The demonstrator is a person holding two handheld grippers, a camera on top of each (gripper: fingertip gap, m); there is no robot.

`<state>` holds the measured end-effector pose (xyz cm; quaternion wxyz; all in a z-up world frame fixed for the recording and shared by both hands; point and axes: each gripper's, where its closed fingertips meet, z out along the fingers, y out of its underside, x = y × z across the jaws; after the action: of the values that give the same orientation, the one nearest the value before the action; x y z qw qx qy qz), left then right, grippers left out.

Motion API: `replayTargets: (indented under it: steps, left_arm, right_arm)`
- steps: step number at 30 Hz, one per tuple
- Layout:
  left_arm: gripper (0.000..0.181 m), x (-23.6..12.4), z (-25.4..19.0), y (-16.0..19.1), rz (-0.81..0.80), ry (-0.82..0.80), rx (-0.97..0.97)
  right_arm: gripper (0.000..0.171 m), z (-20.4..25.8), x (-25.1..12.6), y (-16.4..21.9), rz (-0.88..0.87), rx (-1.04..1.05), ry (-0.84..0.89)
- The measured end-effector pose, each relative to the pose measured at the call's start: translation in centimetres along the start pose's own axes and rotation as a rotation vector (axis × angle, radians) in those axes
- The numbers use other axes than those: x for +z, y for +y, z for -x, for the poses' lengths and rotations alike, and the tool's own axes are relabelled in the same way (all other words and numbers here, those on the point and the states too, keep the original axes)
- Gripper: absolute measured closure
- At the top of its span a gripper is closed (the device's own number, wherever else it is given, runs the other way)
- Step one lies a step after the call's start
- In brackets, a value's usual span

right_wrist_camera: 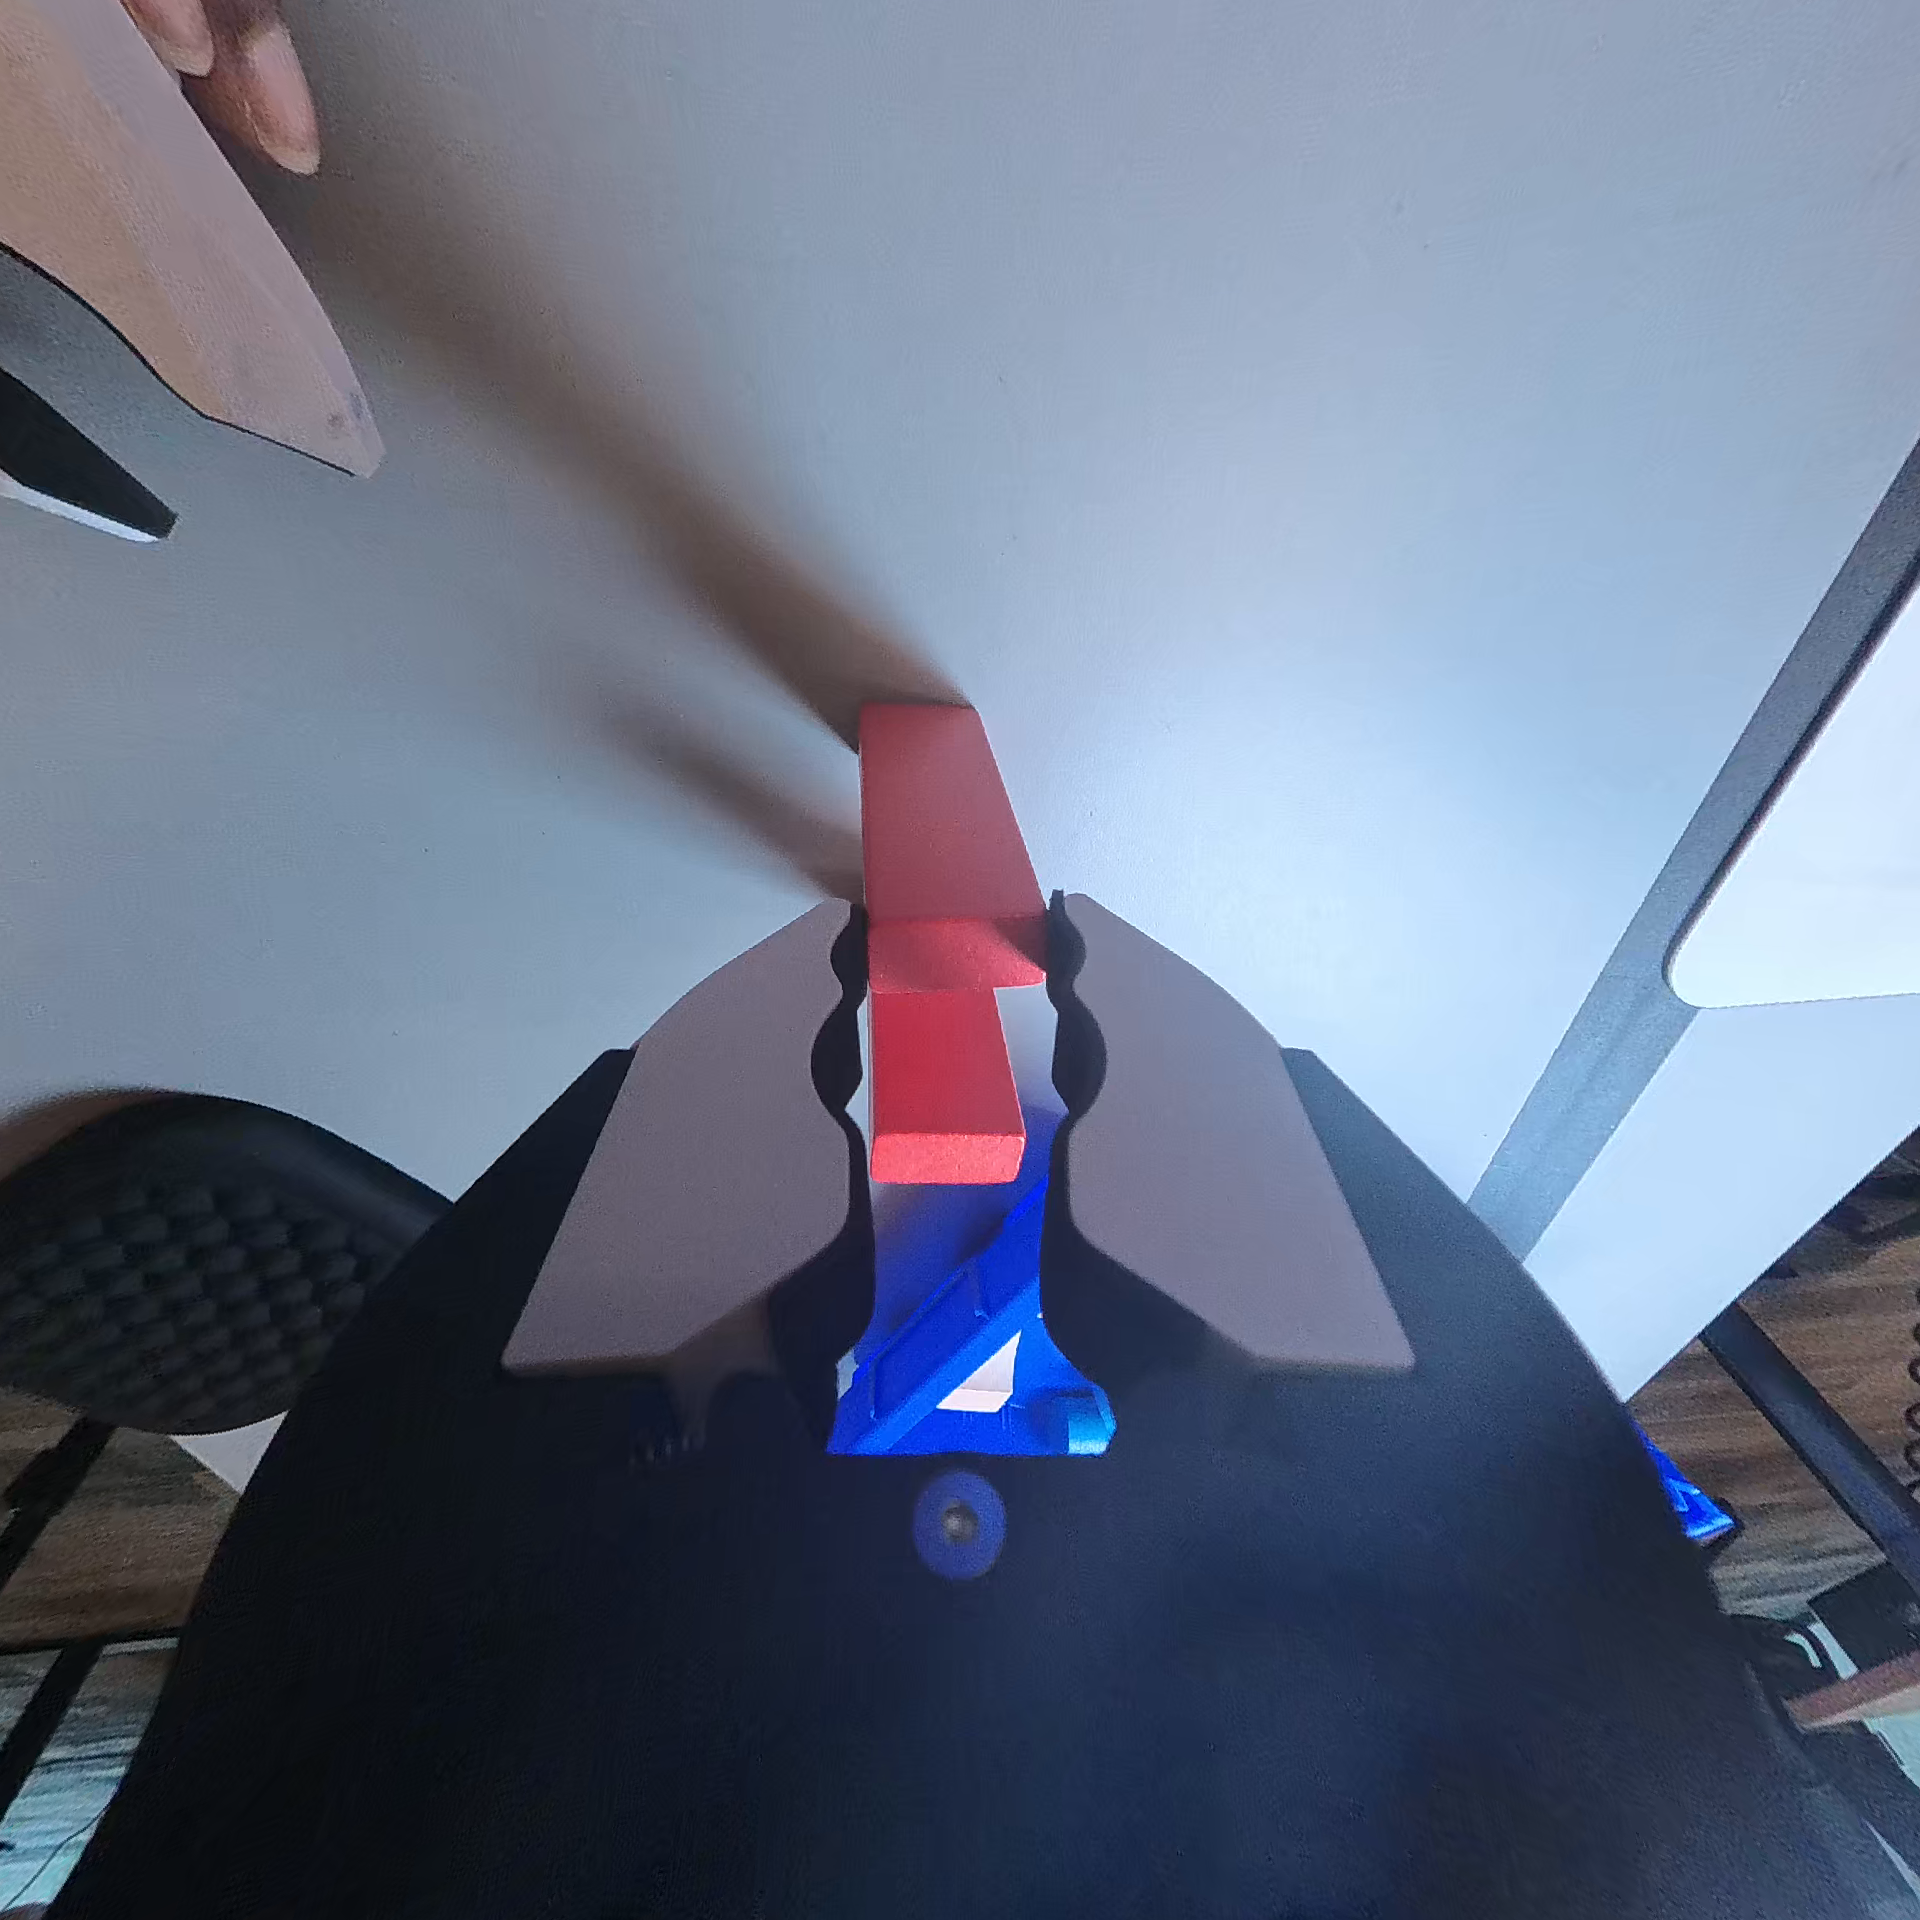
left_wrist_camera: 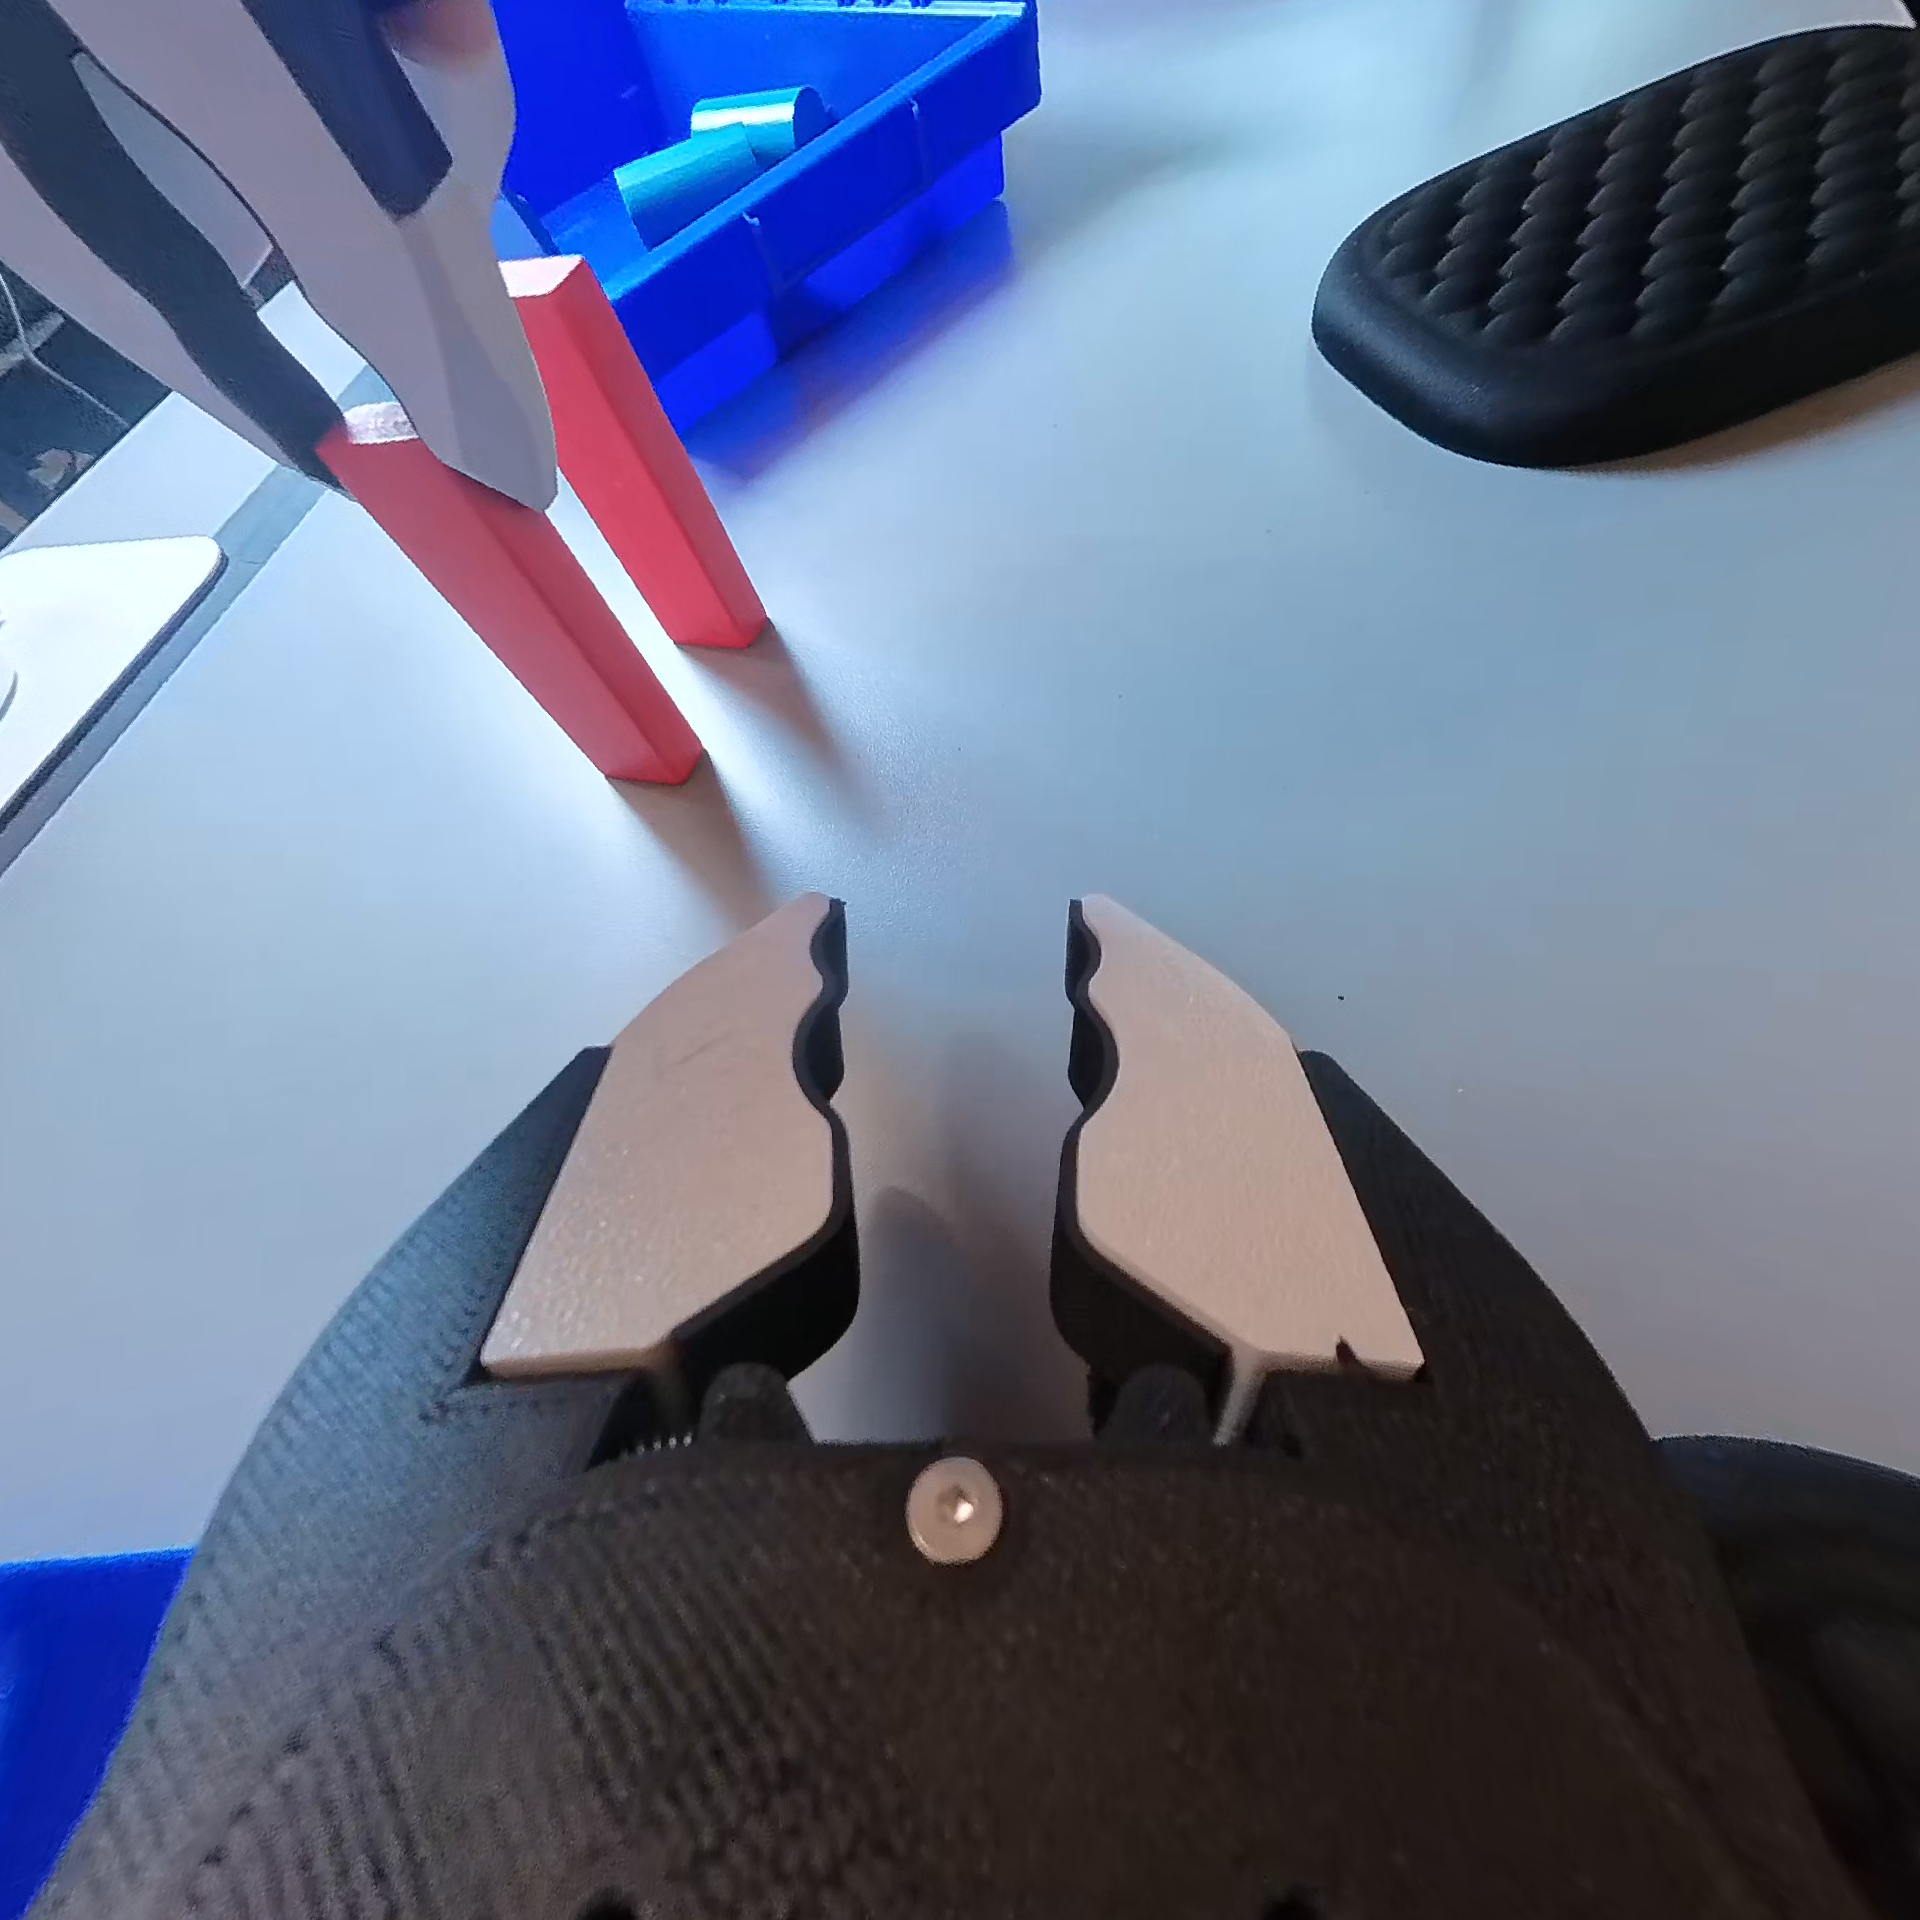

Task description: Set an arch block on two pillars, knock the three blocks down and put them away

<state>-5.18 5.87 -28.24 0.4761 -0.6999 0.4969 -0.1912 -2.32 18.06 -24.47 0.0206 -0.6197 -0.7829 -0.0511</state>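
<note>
Two red pillar blocks stand upright and close together on the white table (left_wrist_camera: 1143, 675). My right gripper (right_wrist_camera: 954, 909) is shut on the top of one red pillar (right_wrist_camera: 935, 821). The second pillar (right_wrist_camera: 940, 1081) stands free just beside it. In the left wrist view the right gripper (left_wrist_camera: 426, 473) comes down from the upper left onto the nearer pillar (left_wrist_camera: 551, 644), with the other pillar (left_wrist_camera: 644, 457) behind it. My left gripper (left_wrist_camera: 956, 914) is open and empty, low over the table in front of the pillars. No arch block is clearly identifiable.
A blue bin (left_wrist_camera: 883, 177) holding cyan blocks (left_wrist_camera: 691, 187) stands behind the pillars. A black textured pad (left_wrist_camera: 1662, 260) lies at the right. A table edge and a white slab (left_wrist_camera: 83, 644) are at the left. A person's fingers (right_wrist_camera: 260, 94) show by the left gripper (right_wrist_camera: 265, 499).
</note>
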Motion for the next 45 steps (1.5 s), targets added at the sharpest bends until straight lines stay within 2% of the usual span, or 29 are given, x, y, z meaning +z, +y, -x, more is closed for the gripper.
replayTargets:
  steps: [35,42,45]
  left_arm:
    - [0.142,0.1,-0.2,0.2,0.017,0.003,0.017]
    - [0.142,0.1,-0.2,0.2,0.016,0.002,0.017]
    - [0.142,0.1,-0.2,0.2,0.011,0.004,0.016]
  right_arm:
    - [0.137,0.1,0.3,0.1,0.038,0.039,-0.005]
    - [0.129,0.2,0.1,0.0,0.023,0.018,-0.006]
    - [0.126,-0.2,-1.7,-0.3,-0.030,0.014,0.021]
